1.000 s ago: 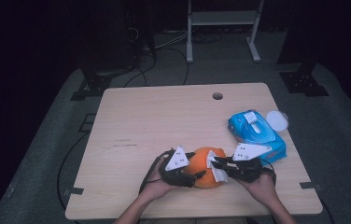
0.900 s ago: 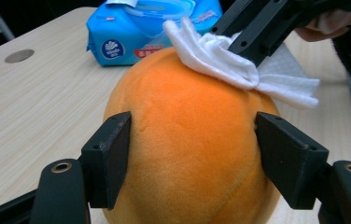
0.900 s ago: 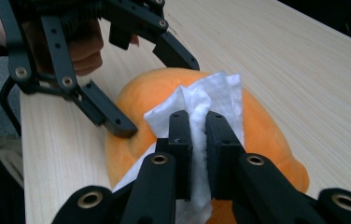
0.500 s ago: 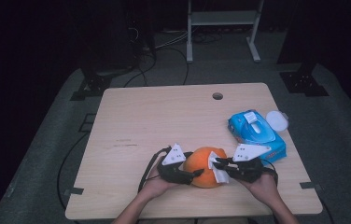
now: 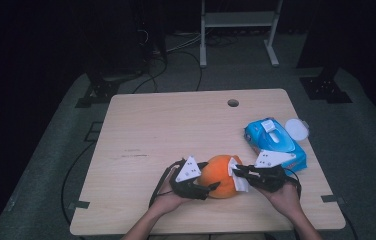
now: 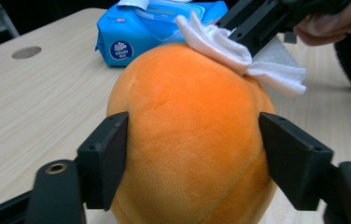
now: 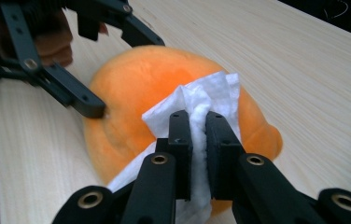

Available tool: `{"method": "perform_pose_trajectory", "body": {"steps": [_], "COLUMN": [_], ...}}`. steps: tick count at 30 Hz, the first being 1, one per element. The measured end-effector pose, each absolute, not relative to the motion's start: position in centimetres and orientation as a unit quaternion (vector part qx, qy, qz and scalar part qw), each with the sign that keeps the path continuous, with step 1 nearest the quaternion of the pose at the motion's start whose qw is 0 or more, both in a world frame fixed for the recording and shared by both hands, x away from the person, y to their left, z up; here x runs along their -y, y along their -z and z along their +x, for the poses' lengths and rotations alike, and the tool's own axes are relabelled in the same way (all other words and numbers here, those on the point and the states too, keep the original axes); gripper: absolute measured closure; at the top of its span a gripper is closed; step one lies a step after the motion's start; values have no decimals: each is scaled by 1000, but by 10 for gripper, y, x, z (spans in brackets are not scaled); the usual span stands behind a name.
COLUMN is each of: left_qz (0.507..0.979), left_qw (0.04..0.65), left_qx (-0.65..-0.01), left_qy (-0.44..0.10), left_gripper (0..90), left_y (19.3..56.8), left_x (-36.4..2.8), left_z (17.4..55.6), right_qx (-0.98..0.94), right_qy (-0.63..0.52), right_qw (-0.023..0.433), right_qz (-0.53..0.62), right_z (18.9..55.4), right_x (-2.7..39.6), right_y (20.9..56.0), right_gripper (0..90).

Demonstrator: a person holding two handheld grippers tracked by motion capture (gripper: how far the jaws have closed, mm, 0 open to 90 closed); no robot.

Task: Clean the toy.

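An orange plush ball (image 5: pixel 218 175) rests on the wooden table (image 5: pixel 176 125) near its front edge. My left gripper (image 5: pixel 209 175) clasps it from the left, one black pad on each side (image 6: pixel 106 158); its jaws have just been opening a little, with the plush still between them and touching both pads. My right gripper (image 7: pixel 199 126) comes in from the right, shut on a crumpled white wipe (image 7: pixel 201 93). That wipe (image 6: pixel 239 56) lies against the top of the plush (image 6: pixel 187 140). In the high view the right gripper (image 5: pixel 236 172) meets the ball's right side.
A blue pack of wet wipes (image 5: pixel 275 142) lies at the right edge of the table, with a round white lid (image 5: pixel 297 129) beside it. A cable hole (image 5: pixel 233 103) sits at the table's far side. A metal stand and cables are on the floor behind.
The right gripper and the wipe have shifted slightly left over the plush. The left gripper and the plush stay where they were.
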State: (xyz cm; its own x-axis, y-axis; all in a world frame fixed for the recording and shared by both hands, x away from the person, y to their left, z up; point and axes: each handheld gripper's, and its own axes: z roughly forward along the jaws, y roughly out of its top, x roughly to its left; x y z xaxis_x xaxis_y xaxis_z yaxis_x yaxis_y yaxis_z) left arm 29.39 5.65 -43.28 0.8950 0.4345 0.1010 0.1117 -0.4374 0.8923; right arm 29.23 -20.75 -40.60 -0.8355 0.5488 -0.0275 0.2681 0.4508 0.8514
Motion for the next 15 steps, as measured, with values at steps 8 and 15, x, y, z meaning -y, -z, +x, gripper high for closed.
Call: {"method": "perform_pose_trajectory", "body": {"steps": [8,15], "left_qz": [838,838], "left_qw": [500,501], "left_qx": [-150,-144], "left_qy": [-163,-163], "left_gripper": [289,287], "left_y": [433,432], "left_x": [-58,-53], "left_z": [292,290], "right_qx": [-844,-832], "right_qy": [-474,-467], "right_qw": [153,169], "right_qz": [199,246], "right_z": [284,290], "right_x": [185,206], "right_y": [399,400], "right_gripper": [810,810]}}
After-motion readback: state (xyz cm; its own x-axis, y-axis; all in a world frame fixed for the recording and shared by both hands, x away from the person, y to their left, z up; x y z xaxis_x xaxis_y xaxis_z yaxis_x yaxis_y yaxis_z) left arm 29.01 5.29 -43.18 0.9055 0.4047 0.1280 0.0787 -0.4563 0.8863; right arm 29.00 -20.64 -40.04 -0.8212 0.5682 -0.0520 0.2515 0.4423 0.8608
